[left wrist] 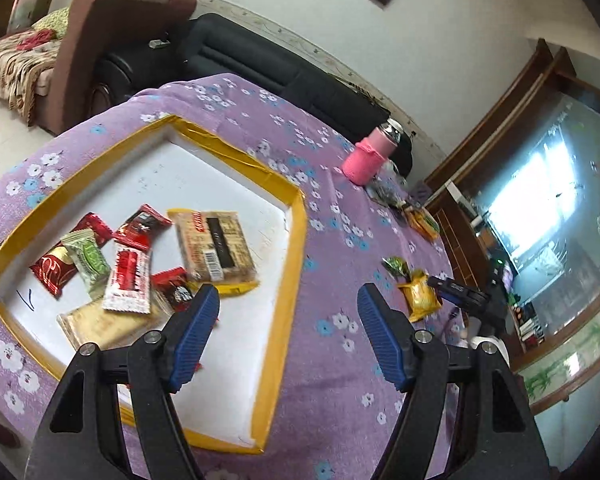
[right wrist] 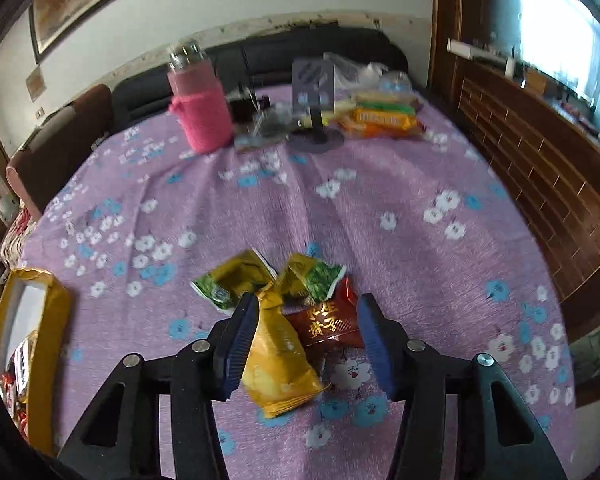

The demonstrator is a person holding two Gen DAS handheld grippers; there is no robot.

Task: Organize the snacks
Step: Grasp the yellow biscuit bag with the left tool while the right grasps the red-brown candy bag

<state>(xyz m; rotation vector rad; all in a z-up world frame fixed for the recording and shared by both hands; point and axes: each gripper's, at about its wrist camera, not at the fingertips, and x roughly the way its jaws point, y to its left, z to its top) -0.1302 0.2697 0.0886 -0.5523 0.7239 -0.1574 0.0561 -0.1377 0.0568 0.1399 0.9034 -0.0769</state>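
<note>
A white box with a yellow taped rim (left wrist: 296, 240) lies on the purple flowered tablecloth and holds several snack packets, among them a tan biscuit pack (left wrist: 214, 244) and red ones (left wrist: 126, 280). My left gripper (left wrist: 288, 300) hovers open over the box's right rim with nothing between its fingers. In the right wrist view, my right gripper (right wrist: 308, 308) is low over the cloth. A yellow packet (right wrist: 280, 360) and a red-brown packet (right wrist: 328, 324) lie between its jaws, the left pad against the yellow one. Two green-and-yellow packets (right wrist: 236, 280) lie just beyond.
A bottle in a pink sleeve (right wrist: 202, 112) stands at the table's far side beside a small stand (right wrist: 314, 120) and a heap of snack packs (right wrist: 384, 118). The box rim (right wrist: 56, 300) is at the left. A dark sofa lies behind, a wooden cabinet (right wrist: 540, 168) to the right.
</note>
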